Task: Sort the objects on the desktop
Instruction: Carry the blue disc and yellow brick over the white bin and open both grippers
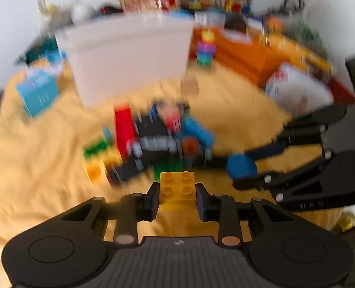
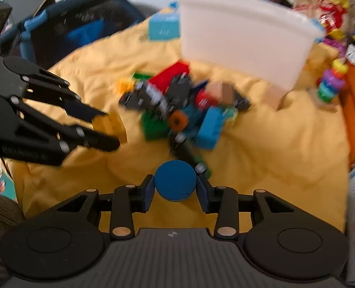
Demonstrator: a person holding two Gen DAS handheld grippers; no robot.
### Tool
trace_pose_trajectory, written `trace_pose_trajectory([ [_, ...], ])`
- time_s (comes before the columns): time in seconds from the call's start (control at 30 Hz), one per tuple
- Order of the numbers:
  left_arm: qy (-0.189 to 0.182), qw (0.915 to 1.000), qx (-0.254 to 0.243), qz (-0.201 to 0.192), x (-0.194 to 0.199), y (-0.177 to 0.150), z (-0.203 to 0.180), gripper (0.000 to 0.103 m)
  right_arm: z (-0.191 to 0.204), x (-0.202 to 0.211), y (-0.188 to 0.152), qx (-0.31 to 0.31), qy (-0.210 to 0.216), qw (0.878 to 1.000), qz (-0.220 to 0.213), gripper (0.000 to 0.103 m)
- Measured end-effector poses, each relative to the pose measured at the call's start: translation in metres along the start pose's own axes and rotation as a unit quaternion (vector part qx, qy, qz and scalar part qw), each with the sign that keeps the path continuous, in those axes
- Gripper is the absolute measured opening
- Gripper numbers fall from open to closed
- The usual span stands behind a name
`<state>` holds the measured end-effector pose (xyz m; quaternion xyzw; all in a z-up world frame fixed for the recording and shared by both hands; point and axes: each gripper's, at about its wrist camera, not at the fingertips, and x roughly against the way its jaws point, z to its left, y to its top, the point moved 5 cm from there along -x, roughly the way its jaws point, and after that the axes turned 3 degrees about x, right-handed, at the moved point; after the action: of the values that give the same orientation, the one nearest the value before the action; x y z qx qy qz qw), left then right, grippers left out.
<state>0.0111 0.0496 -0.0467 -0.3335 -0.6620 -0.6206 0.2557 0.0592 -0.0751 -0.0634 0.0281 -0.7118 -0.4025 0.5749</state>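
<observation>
**Over the toy pile, both grippers loaded**

Above the yellow cloth (image 1: pixel 33 168), the left gripper (image 1: pixel 177 198) was closed on a yellow brick (image 1: pixel 177 189), and the right gripper (image 2: pixel 175 188) clamped a blue disc (image 2: pixel 175 183). Both pieces seemed lifted for sorting into the white bin (image 2: pixel 244 38) behind the toy pile (image 2: pixel 177 110). Boxes crowded the blurred table edges.

Each hand-held gripper (image 1: pixel 177 198) is black; silver screws, seemingly dark-blue pads.
</observation>
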Motion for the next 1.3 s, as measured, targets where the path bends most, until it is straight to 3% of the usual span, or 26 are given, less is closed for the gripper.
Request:
trace_pose_trajectory([
  [0.13, 0.002, 0.9982, 0.004, -0.060, 0.020, 0.046, 0.004, 0.034, -0.022, 0.022, 0.024, -0.014, -0.021, 0.999, -0.036, 0.042],
  [0.23, 0.011, 0.9944, -0.019, -0.104, 0.031, 0.081, 0.004, 0.034, -0.040, 0.035, 0.048, -0.026, -0.038, 0.996, -0.074, 0.042],
  [0.4, 0.018, 0.9888, -0.037, -0.144, 0.034, 0.122, 0.005, 0.035, -0.064, 0.051, 0.078, -0.046, -0.059, 0.990, -0.122, 0.042],
  [0.87, 0.011, 0.9882, -0.039, -0.148, 0.004, 0.156, 0.014, 0.035, -0.085, 0.038, 0.099, -0.042, -0.078, 0.988, -0.126, 0.042],
  [1.3, 0.072, 0.9787, -0.050, -0.186, -0.031, 0.226, 0.048, 0.035, -0.129, 0.026, 0.182, -0.041, -0.098, 0.974, -0.201, 0.042],
])
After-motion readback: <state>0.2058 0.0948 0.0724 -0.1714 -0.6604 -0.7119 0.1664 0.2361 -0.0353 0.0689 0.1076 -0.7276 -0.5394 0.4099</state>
